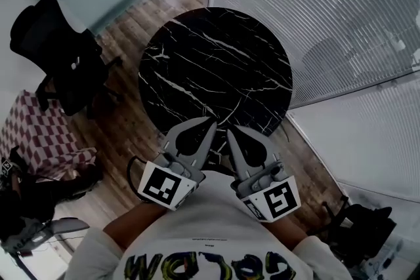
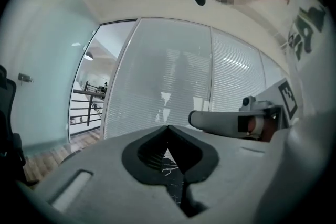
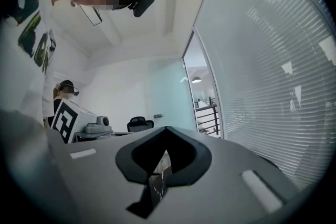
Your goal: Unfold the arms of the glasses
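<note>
Black marble table (image 1: 216, 56) lies below the two grippers, held level and side by side close to the person's chest, tips angled toward each other over its near rim. The left gripper (image 1: 210, 123) and right gripper (image 1: 230, 130) are both closed on nothing. The glasses appear in no view.

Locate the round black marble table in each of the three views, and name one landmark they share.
Head view: the round black marble table fills the centre.
Left gripper view: only a veined sliver, seen through the opening between the shut jaws.
Right gripper view: likewise a sliver through the jaw opening.
Shared landmark: the slatted glass wall.
</note>
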A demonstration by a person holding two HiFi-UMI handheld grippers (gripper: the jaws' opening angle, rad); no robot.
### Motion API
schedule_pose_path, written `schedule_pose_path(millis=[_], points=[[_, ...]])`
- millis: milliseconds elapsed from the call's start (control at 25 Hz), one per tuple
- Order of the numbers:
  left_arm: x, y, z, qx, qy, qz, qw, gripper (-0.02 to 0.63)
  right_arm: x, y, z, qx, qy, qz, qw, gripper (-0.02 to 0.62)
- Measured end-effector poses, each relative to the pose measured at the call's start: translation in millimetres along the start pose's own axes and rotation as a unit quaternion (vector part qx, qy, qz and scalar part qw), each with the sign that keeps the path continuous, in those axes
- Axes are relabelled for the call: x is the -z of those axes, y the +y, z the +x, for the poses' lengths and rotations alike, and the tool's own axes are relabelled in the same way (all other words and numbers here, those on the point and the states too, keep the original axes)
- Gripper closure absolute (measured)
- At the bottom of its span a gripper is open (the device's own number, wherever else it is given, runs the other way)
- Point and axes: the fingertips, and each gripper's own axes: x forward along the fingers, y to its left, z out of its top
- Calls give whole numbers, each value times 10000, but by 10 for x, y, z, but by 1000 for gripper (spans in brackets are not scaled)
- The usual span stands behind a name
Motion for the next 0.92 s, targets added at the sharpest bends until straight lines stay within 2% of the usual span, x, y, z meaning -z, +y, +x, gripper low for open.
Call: schedule_pose_path(millis=[280,920], points=[[-117,-128,-24,32,-106,199,9997,603,-107,109,-33,24,-82,-237,9997,595],[-110,-137,-145,31,-45,290,9996,603,-73,215,-1,6,-64,-231,9997,595]])
